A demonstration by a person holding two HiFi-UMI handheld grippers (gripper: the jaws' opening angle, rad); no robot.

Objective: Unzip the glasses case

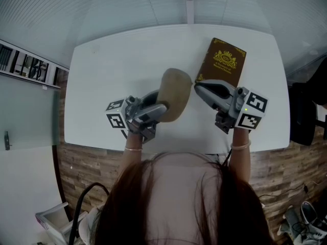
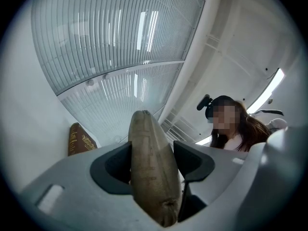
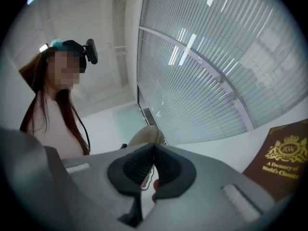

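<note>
The tan glasses case (image 1: 173, 93) is held above the white table (image 1: 117, 70), standing on edge between the jaws of my left gripper (image 1: 156, 104), which is shut on it. In the left gripper view the case (image 2: 149, 167) fills the gap between the grey fingers (image 2: 197, 160). My right gripper (image 1: 196, 86) is shut with its tip at the case's right edge. In the right gripper view its pads (image 3: 166, 170) meet on a small zipper pull (image 3: 143, 181), with the case (image 3: 144, 134) just beyond them.
A brown hardback book with gold print (image 1: 222, 63) lies on the table at the back right, close behind the right gripper. The table's front edge runs just below both hands. A ribbed glass wall stands behind the table.
</note>
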